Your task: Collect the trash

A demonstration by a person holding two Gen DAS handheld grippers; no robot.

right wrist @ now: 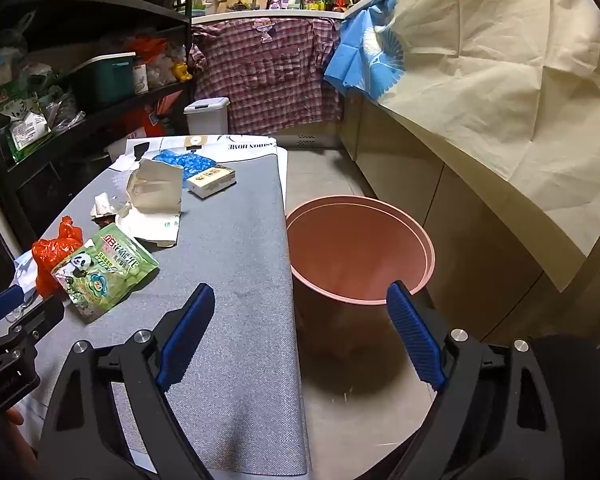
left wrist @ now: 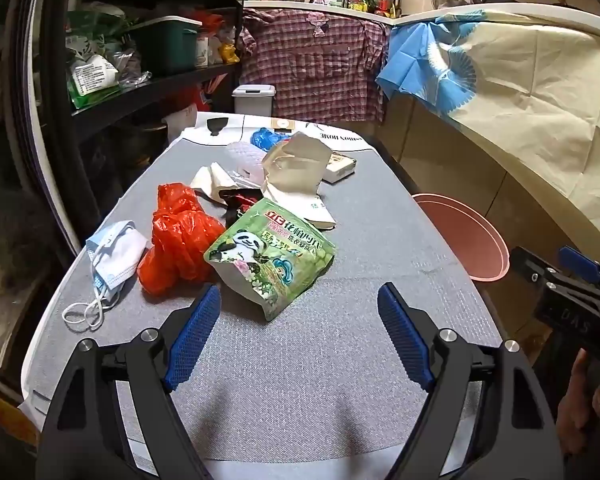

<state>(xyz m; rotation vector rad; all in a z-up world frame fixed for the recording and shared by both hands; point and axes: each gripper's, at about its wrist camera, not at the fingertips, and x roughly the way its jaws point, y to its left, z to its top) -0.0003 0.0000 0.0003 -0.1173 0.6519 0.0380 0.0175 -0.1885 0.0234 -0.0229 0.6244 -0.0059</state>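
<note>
Collecting looks barely begun: the green panda-printed pouch, crumpled orange plastic bag and blue face mask lie mid-frame on the grey table. The round pink bin at centre right looks empty (as far as visible). The left gripper and right gripper both gape apart, holding nothing.

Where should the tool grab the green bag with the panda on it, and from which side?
Probably grab the panda bag at its crumpled near bottom corner, which puffs up off the gray table. The open left tool sits just in front, so coming straight forward and low looks best. The bag lies flat and tilted, with the orange plastic bag close on its left; the right side is freer.
</note>
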